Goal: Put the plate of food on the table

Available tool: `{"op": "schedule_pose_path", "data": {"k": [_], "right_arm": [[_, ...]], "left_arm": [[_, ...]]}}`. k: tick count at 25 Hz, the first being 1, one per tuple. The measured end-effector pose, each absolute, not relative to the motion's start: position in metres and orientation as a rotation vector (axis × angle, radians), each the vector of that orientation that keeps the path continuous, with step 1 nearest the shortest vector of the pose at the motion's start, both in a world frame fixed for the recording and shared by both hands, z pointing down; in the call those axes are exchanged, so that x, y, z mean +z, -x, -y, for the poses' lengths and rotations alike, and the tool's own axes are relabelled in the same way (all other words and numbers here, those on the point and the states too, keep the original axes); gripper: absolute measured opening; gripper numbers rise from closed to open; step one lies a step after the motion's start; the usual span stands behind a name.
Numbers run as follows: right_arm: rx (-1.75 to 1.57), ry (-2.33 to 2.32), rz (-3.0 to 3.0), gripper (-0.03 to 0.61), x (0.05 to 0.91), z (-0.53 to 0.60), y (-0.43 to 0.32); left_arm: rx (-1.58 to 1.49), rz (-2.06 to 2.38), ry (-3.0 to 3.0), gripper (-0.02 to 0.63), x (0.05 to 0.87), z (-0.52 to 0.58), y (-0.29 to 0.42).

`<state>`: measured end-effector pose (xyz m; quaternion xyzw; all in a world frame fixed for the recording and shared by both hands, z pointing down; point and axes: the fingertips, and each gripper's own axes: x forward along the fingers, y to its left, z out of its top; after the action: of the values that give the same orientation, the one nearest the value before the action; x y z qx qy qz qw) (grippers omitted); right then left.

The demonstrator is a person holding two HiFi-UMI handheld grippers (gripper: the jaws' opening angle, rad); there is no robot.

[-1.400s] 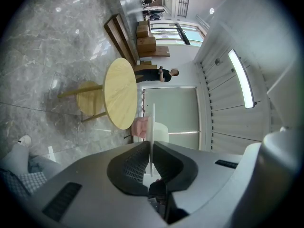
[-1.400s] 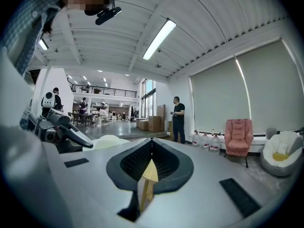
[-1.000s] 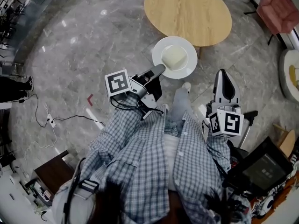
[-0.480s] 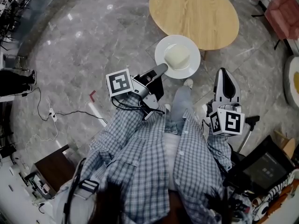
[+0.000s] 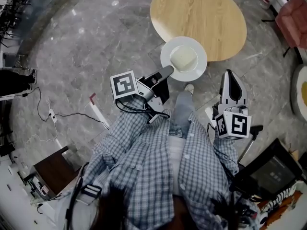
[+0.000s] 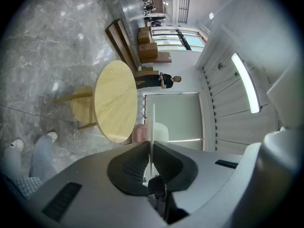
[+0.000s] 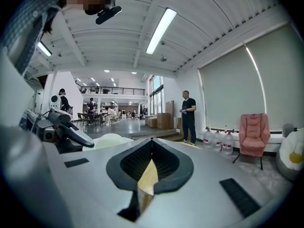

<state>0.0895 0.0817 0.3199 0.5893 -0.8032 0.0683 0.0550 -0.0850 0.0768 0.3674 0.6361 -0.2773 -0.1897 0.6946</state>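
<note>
Sleeves of a checked shirt (image 5: 158, 166) fill the bottom of the head view, with one gripper ahead of each arm.

The right gripper (image 5: 230, 74) points forward over the grey stone floor (image 5: 81, 47), its marker cube (image 5: 232, 125) nearest the body. In its own view the right gripper (image 7: 152, 141) has its jaws closed tip to tip with nothing caught between them; only wood colour shows through the slot behind the tips.

The left gripper (image 5: 165, 71) reaches further out, its marker cube (image 5: 125, 85) behind it. It pinches the near rim of the white plate (image 5: 168, 56). In the left gripper view the left gripper (image 6: 151, 144) has its jaws pressed onto the plate (image 6: 152, 122), seen edge-on as a thin white line.

A pale mound of food (image 5: 183, 58) sits in the middle of the plate, which is held level off the floor. In the head view its far rim overlaps the near edge of the oval wooden table (image 5: 199, 8).

Beyond the table stands a pink armchair (image 5: 295, 13). The right gripper view shows water bottles (image 7: 216, 139) along the wall and a person in black (image 7: 188, 115) standing farther back.
</note>
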Motion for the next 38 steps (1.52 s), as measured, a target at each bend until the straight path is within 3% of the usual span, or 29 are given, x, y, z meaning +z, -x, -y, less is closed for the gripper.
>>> {"op": "schedule_pose_path", "data": {"k": [11,17,38], "right_arm": [[0.187,-1.669,2.495,0.008,0.314,-0.026,-0.100],[0.203,-1.615,2.537,0.008,0.322,0.054,-0.148],[0.200,-1.589,2.534,0.008,0.324,0.059,-0.156]], "left_arm": [[-0.488,0.661,-1.402,0.021,0.362,-0.036,0.073],[-0.505,0.699,-1.393,0.021,0.366,0.037,0.024],[-0.518,0.695,-1.410,0.021,0.356,0.052,0.021]]}}
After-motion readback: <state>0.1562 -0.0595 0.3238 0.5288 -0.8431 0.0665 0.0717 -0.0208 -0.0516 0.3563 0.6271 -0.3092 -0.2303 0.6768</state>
